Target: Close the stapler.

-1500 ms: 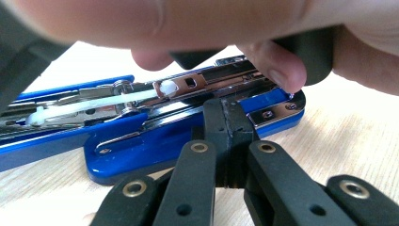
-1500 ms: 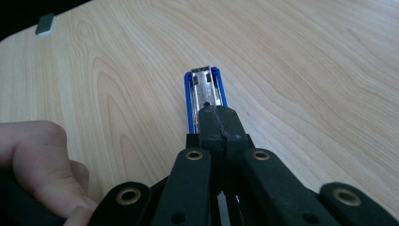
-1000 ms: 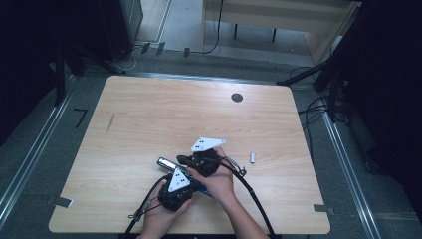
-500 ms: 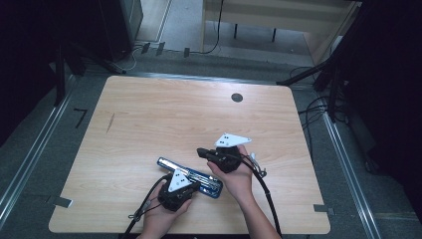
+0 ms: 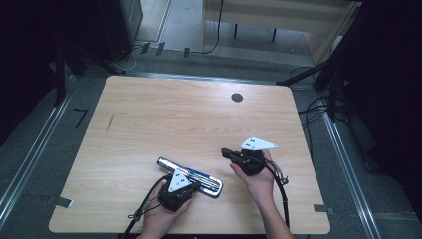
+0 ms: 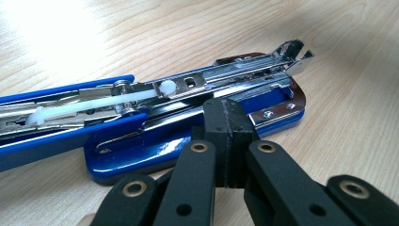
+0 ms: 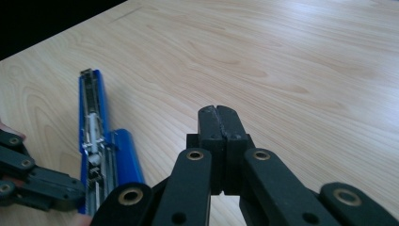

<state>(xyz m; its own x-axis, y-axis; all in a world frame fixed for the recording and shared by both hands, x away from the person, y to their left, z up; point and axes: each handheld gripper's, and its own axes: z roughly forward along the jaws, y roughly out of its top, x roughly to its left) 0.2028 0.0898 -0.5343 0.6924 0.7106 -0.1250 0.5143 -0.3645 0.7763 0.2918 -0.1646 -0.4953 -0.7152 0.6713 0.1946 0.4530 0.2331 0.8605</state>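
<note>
A blue stapler (image 5: 206,181) lies folded open near the table's front edge, its chrome magazine (image 6: 221,80) and white pusher exposed. My left gripper (image 5: 194,185) is shut, and its tips (image 6: 226,115) rest at the side of the stapler's blue base (image 6: 141,155); nothing sits between the jaws. My right gripper (image 5: 225,152) is shut and empty. It hovers to the right of the stapler, pointing left, and is apart from it. In the right gripper view the closed tips (image 7: 217,120) stand over bare wood, with the stapler (image 7: 96,127) and the left gripper's fingers (image 7: 28,181) at lower left.
The wooden table (image 5: 159,119) has a round black grommet (image 5: 237,97) at the back right. Black cables trail from both grippers off the front edge. Dark floor, metal rails and equipment legs surround the table.
The right gripper has moved to the right, away from the stapler, uncovering its full length. The left gripper has stayed in place at the stapler.
</note>
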